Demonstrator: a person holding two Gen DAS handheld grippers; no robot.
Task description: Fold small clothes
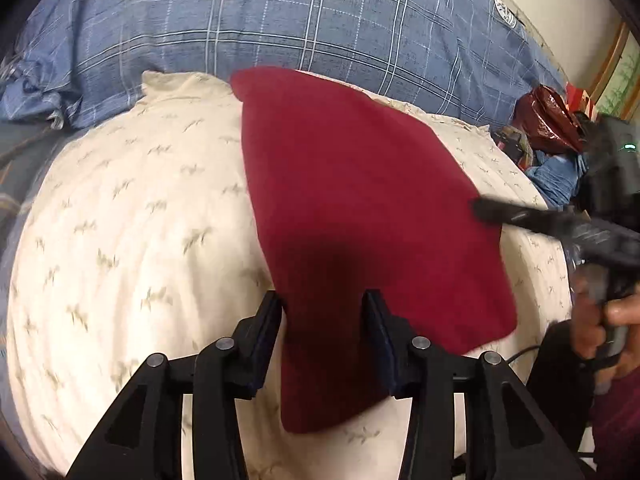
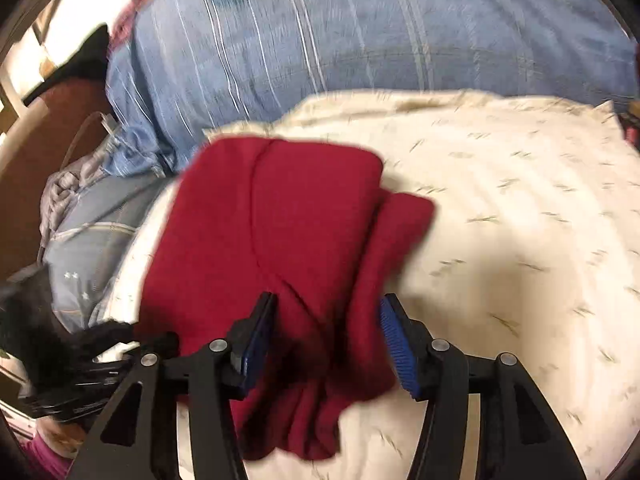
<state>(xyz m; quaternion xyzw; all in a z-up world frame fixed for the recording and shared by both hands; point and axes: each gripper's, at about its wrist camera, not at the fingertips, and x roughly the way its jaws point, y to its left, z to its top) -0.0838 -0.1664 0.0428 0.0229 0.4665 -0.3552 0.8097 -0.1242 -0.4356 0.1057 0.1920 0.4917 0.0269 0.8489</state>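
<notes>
A dark red garment (image 1: pixel 360 200) lies folded on a cream patterned pillow (image 1: pixel 132 232). My left gripper (image 1: pixel 324 312) is open, its two fingers straddling the garment's near edge. The right gripper (image 1: pixel 560 228) shows at the right of the left wrist view, its tip over the garment's right edge. In the right wrist view the red garment (image 2: pixel 280 232) lies in folded layers, and my right gripper (image 2: pixel 328 320) is open with its blue pads either side of the near fold. The left gripper (image 2: pixel 80 352) shows blurred at the lower left.
A blue plaid quilt (image 1: pixel 280 20) lies behind the pillow and also shows in the right wrist view (image 2: pixel 360 40). A shiny red bag (image 1: pixel 548 120) and blue cloth (image 1: pixel 556 176) sit at the right. A cable (image 2: pixel 88 128) hangs at the left bed edge.
</notes>
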